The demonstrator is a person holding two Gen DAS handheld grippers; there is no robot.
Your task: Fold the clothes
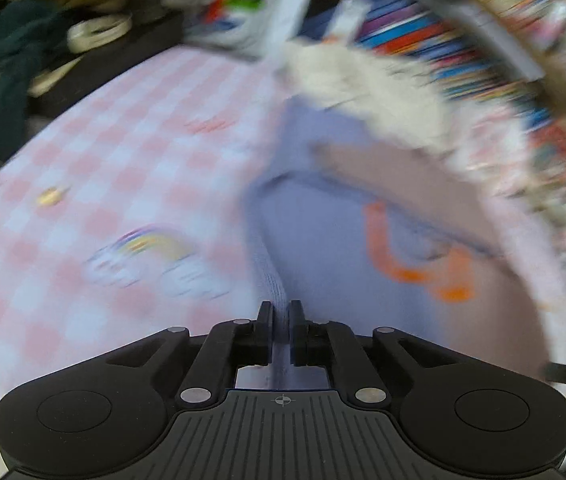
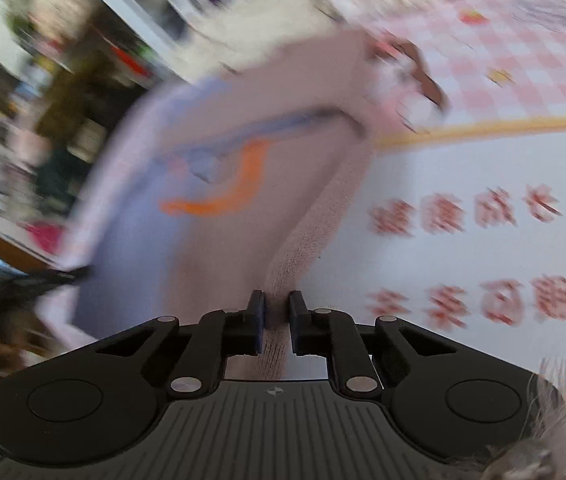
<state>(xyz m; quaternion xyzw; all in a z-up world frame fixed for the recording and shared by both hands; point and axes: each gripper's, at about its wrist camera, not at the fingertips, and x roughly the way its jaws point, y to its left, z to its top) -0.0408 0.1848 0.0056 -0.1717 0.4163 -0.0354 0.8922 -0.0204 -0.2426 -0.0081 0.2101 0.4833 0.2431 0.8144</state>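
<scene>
- The left gripper [image 1: 281,310] has its two black jaws drawn narrow, and they pinch a ribbed lavender edge of the garment [image 1: 323,240]; the cloth runs down between the pads and shows again in the gap behind them.
- From that pinch the garment fans out toward 12 and 2 o'clock in the left wrist view: a lavender panel near the jaws, a dusty pink panel beyond it, and an orange curved mark [image 1: 411,256] at about 2 o'clock.
- The garment lies on a pink-and-white checked sheet [image 1: 131,152], which fills the view from 9 to 11 o'clock; a rainbow print [image 1: 151,246] sits on it at 10 o'clock, just beside the garment.
- A cream fluffy thing [image 1: 363,88] lies at 1 o'clock, touching the garment's far edge; what it is cannot be told through the blur.
- A dark green cloth [image 1: 15,52] hangs at 10 o'clock, well apart, past the sheet's edge.
- The right gripper [image 2: 276,308] is also narrow, its jaws clamped on a knitted pink fold of the same garment [image 2: 243,128], which rises from the pads toward 12 o'clock.
- In the right wrist view the orange mark [image 2: 227,196] sits at 11 o'clock, on the boundary of lavender and pink.
- At 3 o'clock lies a white cloth with blurred red characters [image 2: 467,216], bounded by a yellow stripe [image 2: 483,128]; the checked sheet [image 2: 523,60] lies beyond at 1 o'clock.
- Both views are smeared with blur.
</scene>
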